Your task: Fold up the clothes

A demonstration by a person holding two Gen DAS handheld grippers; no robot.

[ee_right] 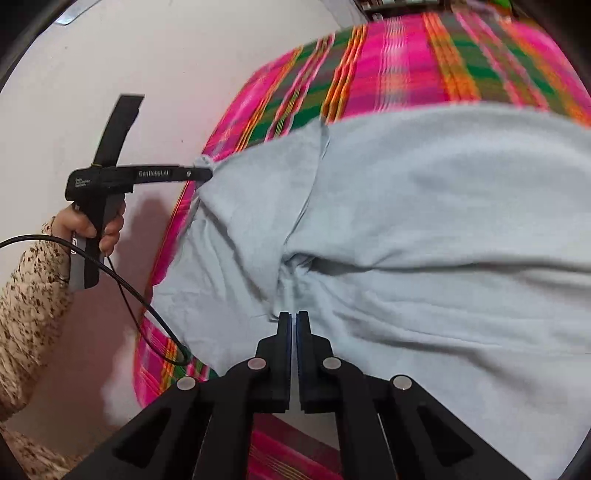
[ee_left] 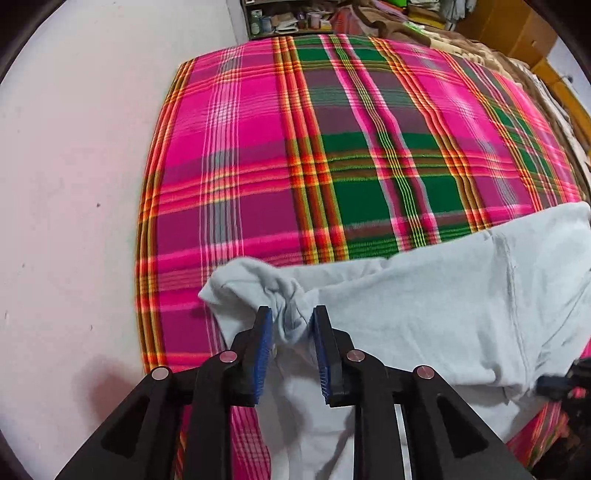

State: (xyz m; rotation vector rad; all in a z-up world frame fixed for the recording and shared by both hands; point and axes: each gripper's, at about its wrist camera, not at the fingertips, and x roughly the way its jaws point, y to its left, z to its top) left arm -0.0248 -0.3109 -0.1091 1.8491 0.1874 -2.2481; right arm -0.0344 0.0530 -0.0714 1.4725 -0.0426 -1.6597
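Close tool-mounted views, shared garment [ee_left: 424,295]

You had bright, even light in both views, with no hard glare. The plaid blanket [ee_left: 258,147] rendered oversaturated, its pink tinting the white wall [ee_left: 74,147] beside it. A soft shadow lay on the wall below the left gripper [ee_right: 207,172] and the hand [ee_right: 92,225] in the right wrist view. That view was motion-blurred: the plaid stripes smeared and the pale garment [ee_right: 443,221] lost its texture. The left wrist view was sharper, though the far shelves [ee_left: 280,18] were soft. Fisheye distortion bowed the blanket's edges, and dark vignetting cut the corners of both views.
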